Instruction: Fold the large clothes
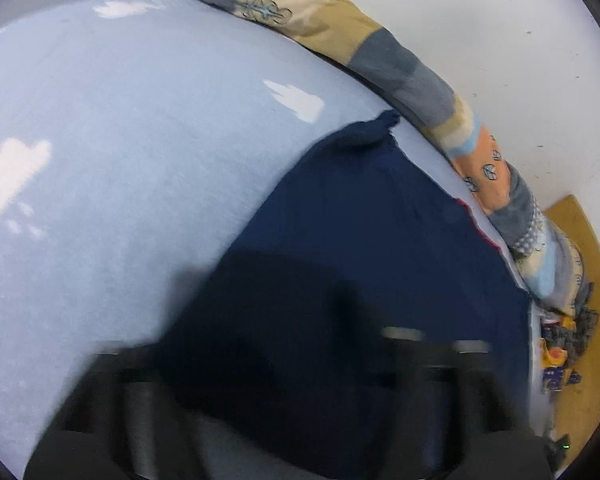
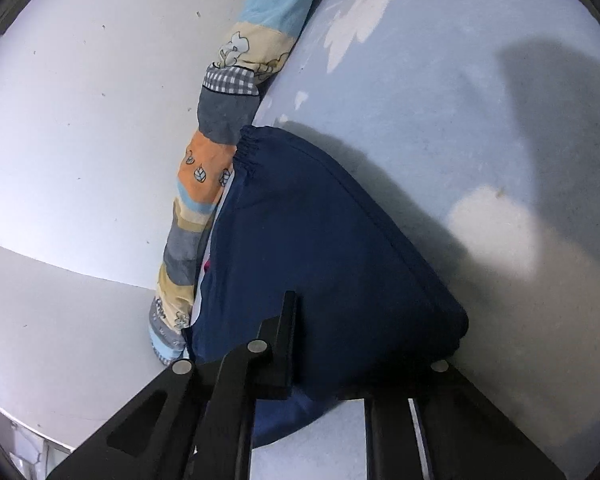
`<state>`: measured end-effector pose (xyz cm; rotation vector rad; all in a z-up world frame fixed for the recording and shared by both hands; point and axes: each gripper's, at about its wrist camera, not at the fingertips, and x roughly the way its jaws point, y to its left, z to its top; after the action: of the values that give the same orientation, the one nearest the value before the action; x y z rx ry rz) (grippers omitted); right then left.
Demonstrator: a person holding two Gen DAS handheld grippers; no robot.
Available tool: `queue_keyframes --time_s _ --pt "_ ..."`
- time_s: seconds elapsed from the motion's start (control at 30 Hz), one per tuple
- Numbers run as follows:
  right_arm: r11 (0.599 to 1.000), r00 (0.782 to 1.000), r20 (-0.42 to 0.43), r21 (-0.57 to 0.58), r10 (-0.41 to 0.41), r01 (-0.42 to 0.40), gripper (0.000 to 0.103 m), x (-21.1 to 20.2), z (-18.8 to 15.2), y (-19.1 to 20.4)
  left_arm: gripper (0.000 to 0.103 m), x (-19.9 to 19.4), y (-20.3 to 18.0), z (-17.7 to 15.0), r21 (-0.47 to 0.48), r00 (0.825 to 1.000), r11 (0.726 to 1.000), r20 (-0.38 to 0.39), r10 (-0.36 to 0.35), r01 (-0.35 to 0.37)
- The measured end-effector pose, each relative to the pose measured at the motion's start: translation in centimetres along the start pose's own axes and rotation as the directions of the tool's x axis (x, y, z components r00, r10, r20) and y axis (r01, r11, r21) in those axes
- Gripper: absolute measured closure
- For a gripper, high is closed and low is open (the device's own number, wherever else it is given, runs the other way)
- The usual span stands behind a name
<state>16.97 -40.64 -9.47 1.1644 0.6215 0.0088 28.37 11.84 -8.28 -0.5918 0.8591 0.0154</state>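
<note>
While you carry the navy garment (image 2: 320,248) across the pale blue sheet (image 2: 440,100), keep both corners level so the fold lands square. It lies along the far side of the bed against the patchwork bolster (image 2: 220,120), with its gathered waistband end just touching that roll. Your right gripper (image 2: 328,364) is pinched together on the near edge of the cloth, one dark finger (image 2: 280,344) lying over the fabric. Your left gripper (image 1: 284,360) is blurred, with dark cloth bunched between its fingers (I cannot tell whether the pads truly bite). I would firm up that left hold before pulling further. Draw both hands the same way at one pace, low over the sheet, so the loose fabric doesn't drag or twist.
</note>
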Motion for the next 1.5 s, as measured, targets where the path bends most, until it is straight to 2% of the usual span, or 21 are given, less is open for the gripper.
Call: queue_keyframes --time_s 0.03,0.1,0.23,0.43,0.57,0.63,0.67,0.73,0.77,0.8,0.87,0.9,1.0,1.07,1.13,1.23,1.3,1.33,1.4,1.5 --pt "0.999 1.0 0.006 -0.031 -0.004 0.004 0.095 -0.4 -0.1 0.4 0.08 -0.5 0.4 0.0 -0.016 1.0 0.999 0.013 -0.028 0.028" --pt "0.997 1.0 0.013 -0.08 -0.005 0.006 0.096 -1.1 -0.4 1.0 0.085 -1.5 0.7 -0.1 0.0 0.999 0.999 0.023 -0.038 0.038" --pt "0.99 1.0 0.022 -0.14 0.019 -0.015 0.096 -3.1 -0.9 2.6 0.087 -3.8 -0.3 -1.2 0.088 0.999 0.996 0.044 -0.019 0.015" --pt "0.978 0.999 0.014 -0.206 0.036 -0.032 0.096 -6.6 -2.0 4.9 0.087 -7.7 0.2 -3.7 0.121 0.999 0.992 0.013 -0.042 0.041" --pt "0.967 1.0 -0.01 -0.253 0.002 -0.005 0.096 -9.6 -3.2 5.6 0.087 -10.2 1.5 -6.3 0.145 0.999 0.989 -0.006 -0.033 0.033" --pt "0.962 0.998 -0.015 -0.267 -0.064 0.058 0.096 -9.9 -3.6 4.9 0.086 -10.6 2.3 -7.3 0.169 1.0 0.986 -0.016 -0.014 0.016" --pt "0.963 0.995 -0.019 -0.255 -0.094 0.086 0.096 -9.8 -3.7 4.2 0.084 -10.7 2.7 -7.5 0.157 1.0 0.987 -0.024 -0.013 0.017" --pt "0.968 0.991 -0.032 -0.22 -0.13 0.12 0.094 -9.4 -3.8 2.8 0.073 -10.7 3.3 -7.2 0.124 0.999 0.992 -0.041 -0.001 0.006" --pt "0.964 0.981 -0.05 -0.199 -0.188 0.174 0.089 -9.2 -3.8 2.1 0.06 -10.9 3.6 -6.9 0.1 0.999 0.995 -0.045 0.021 -0.017" --pt "0.965 0.976 -0.056 -0.172 -0.209 0.196 0.079 -9.4 -3.6 1.7 0.058 -11.3 3.9 -6.7 0.081 0.999 0.997 -0.044 0.024 -0.021" --pt "0.978 0.981 -0.058 -0.108 -0.185 0.178 0.078 -10.8 -3.3 1.1 0.056 -12.8 4.7 -5.9 0.032 0.999 0.999 -0.03 0.033 -0.032" --pt "0.974 0.977 -0.055 -0.111 -0.205 0.199 0.077 -11.5 -3.2 1.3 0.056 -13.7 4.9 -5.7 0.02 0.999 0.999 -0.014 0.039 -0.039" --pt "0.952 0.966 -0.012 -0.171 -0.259 0.254 0.076 -13.7 -3.5 2.8 0.056 -17.1 4.5 -5.3 0.023 0.996 0.998 0.068 0.057 -0.058" --pt "0.947 0.97 0.02 -0.215 -0.241 0.239 0.076 -15.4 -4.4 4.5 0.056 -18.5 3.7 -5.5 0.06 0.993 0.996 0.104 0.062 -0.069" --pt "0.941 0.977 0.022 -0.266 -0.213 0.211 0.076 -16.1 -5.2 6.4 0.055 -19.3 1.5 -6.1 0.133 0.991 0.989 0.12 0.052 -0.068" --pt "0.925 0.985 -0.068 -0.36 -0.157 0.123 0.076 -14.5 -7.3 9.5 0.054 -18.1 -2.2 -7.6 0.257 0.998 0.966 0.062 0.022 -0.037" --pt "0.894 0.977 -0.138 -0.439 -0.163 0.087 0.076 -12.5 -9.3 11.7 0.054 -16.5 -4.5 -9.3 0.343 1.0 0.939 0.019 0.024 -0.029" --pt "0.869 0.971 -0.164 -0.488 -0.177 0.076 0.076 -11.2 -10.5 12.9 0.054 -15.3 -6.0 -10.6 0.409 0.999 0.912 -0.001 0.037 -0.033" --pt "0.82 0.956 -0.194 -0.567 -0.221 0.074 0.076 -8.8 -12.7 14.4 0.054 -13.9 -7.6 -12.3 0.468 0.998 0.882 -0.01 0.069 -0.056" --pt "0.765 0.935 -0.213 -0.638 -0.283 0.087 0.076 -5.6 -15.4 15.1 0.053 -12.0 -9.2 -14.8 0.502 0.994 0.864 -0.075 0.074 -0.026"
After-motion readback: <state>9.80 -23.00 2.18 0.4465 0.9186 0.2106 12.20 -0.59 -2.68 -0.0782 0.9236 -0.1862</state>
